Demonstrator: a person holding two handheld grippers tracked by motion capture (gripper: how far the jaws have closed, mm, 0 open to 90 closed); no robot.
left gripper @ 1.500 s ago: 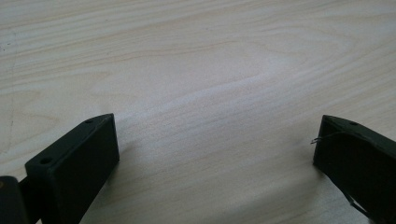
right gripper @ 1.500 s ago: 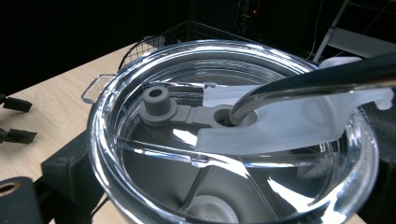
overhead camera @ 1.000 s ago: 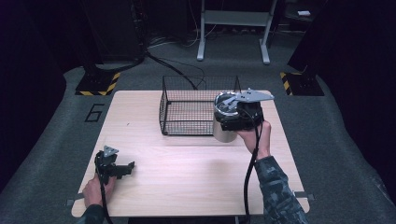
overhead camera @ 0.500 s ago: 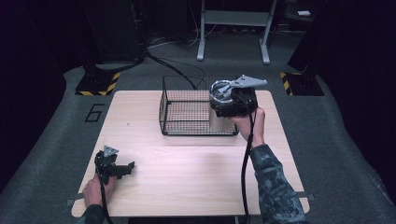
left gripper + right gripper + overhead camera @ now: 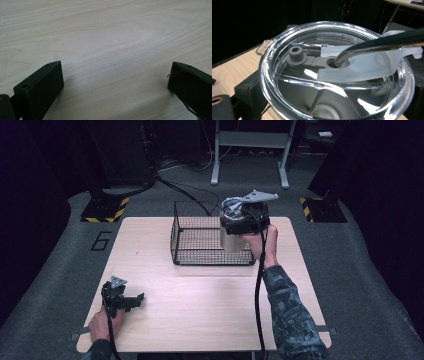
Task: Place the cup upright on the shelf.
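The right gripper (image 5: 239, 227) has its black jaws clamped on a steel tumbler (image 5: 231, 239) with a clear plastic lid (image 5: 337, 72) and a bent metal straw (image 5: 382, 43), held above the right end of the black wire basket (image 5: 200, 237). The left gripper (image 5: 131, 301) rests with jaws spread wide and nothing between them on the pale wooden table (image 5: 200, 310), near its front left corner.

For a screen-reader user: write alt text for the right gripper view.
Close-up from above of a metal tumbler with a clear plastic lid, a bent metal straw passing through the lid's hole beside a grey rubber plug. The right claw's black jaws flank the tumbler, over a pale wooden table.
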